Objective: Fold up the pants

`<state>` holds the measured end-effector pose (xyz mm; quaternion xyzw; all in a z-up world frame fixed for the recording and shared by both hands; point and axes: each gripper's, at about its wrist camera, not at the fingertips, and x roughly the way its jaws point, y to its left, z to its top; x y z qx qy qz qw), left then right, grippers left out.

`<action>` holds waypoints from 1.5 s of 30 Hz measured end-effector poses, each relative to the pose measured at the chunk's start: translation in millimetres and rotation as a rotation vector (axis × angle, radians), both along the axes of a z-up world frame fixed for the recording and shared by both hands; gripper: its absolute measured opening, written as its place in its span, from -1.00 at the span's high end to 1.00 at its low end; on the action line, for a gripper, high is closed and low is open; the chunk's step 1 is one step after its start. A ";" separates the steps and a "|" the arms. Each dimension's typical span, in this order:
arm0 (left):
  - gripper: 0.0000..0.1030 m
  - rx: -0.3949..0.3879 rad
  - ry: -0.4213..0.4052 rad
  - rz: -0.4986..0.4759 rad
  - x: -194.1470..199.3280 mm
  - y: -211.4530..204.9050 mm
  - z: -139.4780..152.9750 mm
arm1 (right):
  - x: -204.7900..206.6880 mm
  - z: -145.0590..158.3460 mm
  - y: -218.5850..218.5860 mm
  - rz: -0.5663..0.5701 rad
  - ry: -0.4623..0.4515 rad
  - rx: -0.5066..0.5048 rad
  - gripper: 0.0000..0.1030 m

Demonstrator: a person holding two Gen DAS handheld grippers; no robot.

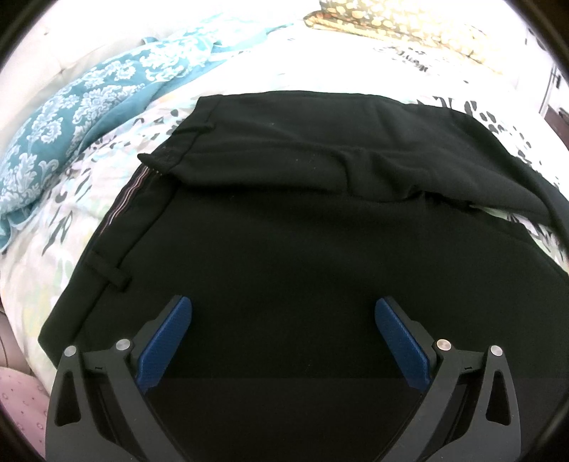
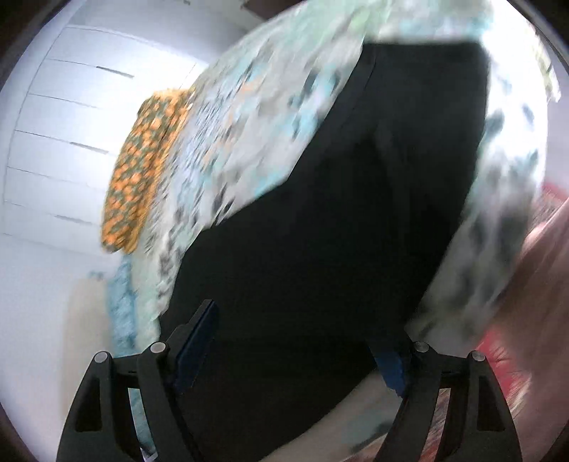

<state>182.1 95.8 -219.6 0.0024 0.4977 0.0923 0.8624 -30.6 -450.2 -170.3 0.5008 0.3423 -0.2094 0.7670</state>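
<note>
Black pants (image 1: 284, 231) lie flat on a bed, the waistband with its striped lining and a belt loop at the left, and a folded-over layer across the far side. My left gripper (image 1: 283, 301) hovers low over the near part of the cloth, open, its blue pads (image 1: 167, 341) wide apart with only flat fabric below. In the blurred right wrist view the pants (image 2: 338, 213) run from near the fingers up to the top right. My right gripper (image 2: 295, 327) is open above them, jaws wide. The tip of its right finger is lost against the dark cloth.
The bed has a pale patterned sheet (image 1: 355, 64). A teal damask blanket (image 1: 71, 117) is bunched at the left and a yellow-green pillow (image 1: 409, 25) lies at the far end. The right wrist view shows an orange-flowered pillow (image 2: 142, 170), white cupboard fronts (image 2: 64, 124) and something red (image 2: 498, 355) beside the bed.
</note>
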 end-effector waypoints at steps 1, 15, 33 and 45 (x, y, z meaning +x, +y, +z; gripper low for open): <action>-0.99 0.002 -0.001 0.002 0.2 -0.2 -0.3 | 1.0 1.5 -4.6 0.011 0.008 -0.021 -0.26; -0.99 -0.255 0.121 -0.084 37.9 -21.6 39.3 | 12.1 110.8 20.0 0.361 -0.189 -0.322 0.73; -0.99 -0.613 0.343 0.005 196.7 -128.8 21.4 | -10.9 148.3 27.9 0.597 -0.383 -0.243 0.79; -0.51 -0.677 0.304 0.112 212.4 -131.3 14.3 | -62.9 180.5 -4.6 0.616 -0.541 -0.255 0.82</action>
